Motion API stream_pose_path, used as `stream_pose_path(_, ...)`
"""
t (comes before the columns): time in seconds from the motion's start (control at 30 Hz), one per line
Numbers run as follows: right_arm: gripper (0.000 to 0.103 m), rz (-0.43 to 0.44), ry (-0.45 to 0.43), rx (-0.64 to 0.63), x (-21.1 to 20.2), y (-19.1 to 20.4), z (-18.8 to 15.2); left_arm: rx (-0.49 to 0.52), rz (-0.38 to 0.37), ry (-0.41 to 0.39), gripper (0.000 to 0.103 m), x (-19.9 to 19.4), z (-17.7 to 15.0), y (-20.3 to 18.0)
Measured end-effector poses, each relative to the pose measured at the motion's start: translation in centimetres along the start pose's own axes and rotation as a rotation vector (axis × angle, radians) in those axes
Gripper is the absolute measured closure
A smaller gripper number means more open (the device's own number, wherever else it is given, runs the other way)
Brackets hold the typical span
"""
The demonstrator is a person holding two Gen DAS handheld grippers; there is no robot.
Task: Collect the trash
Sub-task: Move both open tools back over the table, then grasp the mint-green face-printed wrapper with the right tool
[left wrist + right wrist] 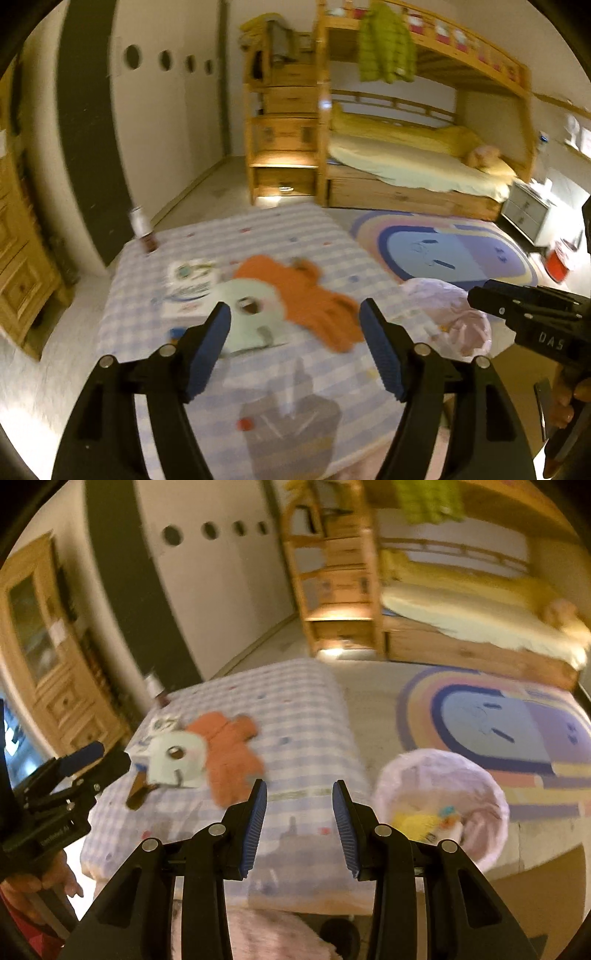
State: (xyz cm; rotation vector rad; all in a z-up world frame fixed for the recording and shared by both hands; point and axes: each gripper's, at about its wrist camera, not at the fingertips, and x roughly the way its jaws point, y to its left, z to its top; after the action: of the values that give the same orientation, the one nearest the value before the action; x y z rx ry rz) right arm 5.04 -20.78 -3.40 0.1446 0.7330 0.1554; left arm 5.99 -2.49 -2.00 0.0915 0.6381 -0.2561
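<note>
A low bed with a blue checked cover [295,229] carries an orange cloth [306,291], a pale green piece with a dark eye spot [255,314], printed paper [192,277] and a small bottle [142,229] at its far left corner. My left gripper [295,310] hangs open above the near part of the bed, nothing between its blue pads. My right gripper [299,786] is open and empty over the bed's near right edge, beside a pink-lined bin [436,755] holding a yellow wrapper [413,825]. A brown scrap [138,790] lies below the left gripper [107,760].
A round rainbow rug [443,251] covers the floor right of the bed. A wooden bunk bed [406,162] with stair drawers [284,133] stands behind. A wooden cabinet [48,664] lines the left wall. A red box [557,262] sits far right. A small red bit [245,424] lies on the cover.
</note>
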Motion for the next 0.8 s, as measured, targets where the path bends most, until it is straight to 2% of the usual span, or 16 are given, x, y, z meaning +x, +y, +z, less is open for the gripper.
stream_pose_path(0.07,0.054,0.003,0.016,-0.05,1.1,1.7,0.0,-0.024,0.04,0.016,0.03,0.0,-0.6,2.0)
stream_pose_path(0.17,0.047,-0.006,0.055,-0.122,3.3,4.0,0.0,-0.048,0.1,0.028,0.028,0.1,-1.5,4.5)
stream_pose_path(0.33,0.047,0.024,0.097,-0.166,5.6,6.3,-0.2,-0.127,0.205,0.051,0.025,0.6,-3.1,8.7)
stream_pose_path(0.47,0.047,0.051,0.117,-0.219,7.4,8.5,-0.1,-0.173,0.25,0.073,0.025,0.7,-3.8,11.2)
stream_pose_path(0.7,0.046,0.068,0.137,-0.305,10.1,12.5,-0.4,-0.184,0.259,0.083,0.024,1.4,-4.2,13.4)
stream_pose_path(0.8,0.041,0.069,0.144,-0.341,11.2,14.2,-0.7,-0.183,0.25,0.092,0.023,1.8,-4.5,13.9)
